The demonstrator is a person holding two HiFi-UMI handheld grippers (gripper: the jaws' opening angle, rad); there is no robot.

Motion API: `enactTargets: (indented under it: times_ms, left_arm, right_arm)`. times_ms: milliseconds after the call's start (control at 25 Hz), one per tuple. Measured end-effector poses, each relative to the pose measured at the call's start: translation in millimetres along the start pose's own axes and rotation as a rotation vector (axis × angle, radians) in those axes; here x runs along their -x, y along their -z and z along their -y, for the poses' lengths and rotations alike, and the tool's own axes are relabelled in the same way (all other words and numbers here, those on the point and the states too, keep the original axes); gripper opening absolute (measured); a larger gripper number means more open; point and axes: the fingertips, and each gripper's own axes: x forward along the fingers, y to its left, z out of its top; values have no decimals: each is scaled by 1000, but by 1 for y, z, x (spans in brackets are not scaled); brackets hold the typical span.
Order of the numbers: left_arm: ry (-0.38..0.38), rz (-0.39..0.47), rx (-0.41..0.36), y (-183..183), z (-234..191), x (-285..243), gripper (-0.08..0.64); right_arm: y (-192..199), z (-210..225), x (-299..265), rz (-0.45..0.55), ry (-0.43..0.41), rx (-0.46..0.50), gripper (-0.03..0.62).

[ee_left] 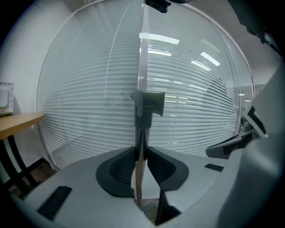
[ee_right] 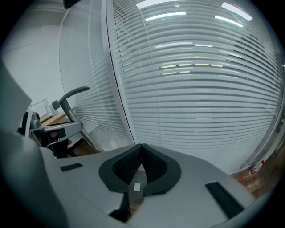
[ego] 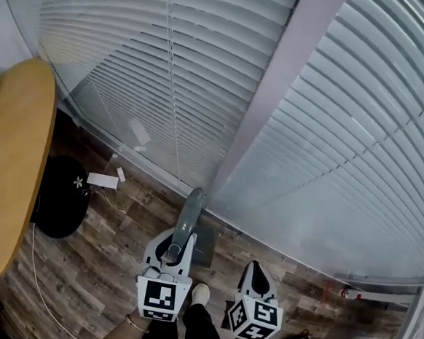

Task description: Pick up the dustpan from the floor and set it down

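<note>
**Left gripper has the dustpan by its handle; right gripper empty**

Closest to me, the left gripper [ee_left: 141,153] has its pads clamped on the slim shaft of the dustpan [ego: 192,213]. In the left gripper view that shaft runs upright between the jaws to a grey block on the handle [ee_left: 148,104]. From the head view, the left gripper [ego: 176,241] sits just above my shoe [ego: 200,294], and the grey pan [ego: 206,248] hangs beneath the handle over the wood floor [ego: 110,252]. I can't tell whether the pan is clear of the floor.

The right gripper [ee_right: 141,153] is just beside it, with its pads pressed together on nothing.

Further out on the left are a white paper [ego: 102,180], a black round base [ego: 61,196] and the wooden table [ego: 9,164]. Beyond everything stands the glass wall with blinds [ego: 205,69].
</note>
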Motion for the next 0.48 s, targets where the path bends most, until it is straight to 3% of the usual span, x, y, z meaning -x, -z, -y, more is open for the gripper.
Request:
enactTargets:
  times_ms: [480]
  left_arm:
    - [-65,66,-11,-156,-18,63,91]
  right_arm:
    - [-156,-70,63,188,-135,104,32]
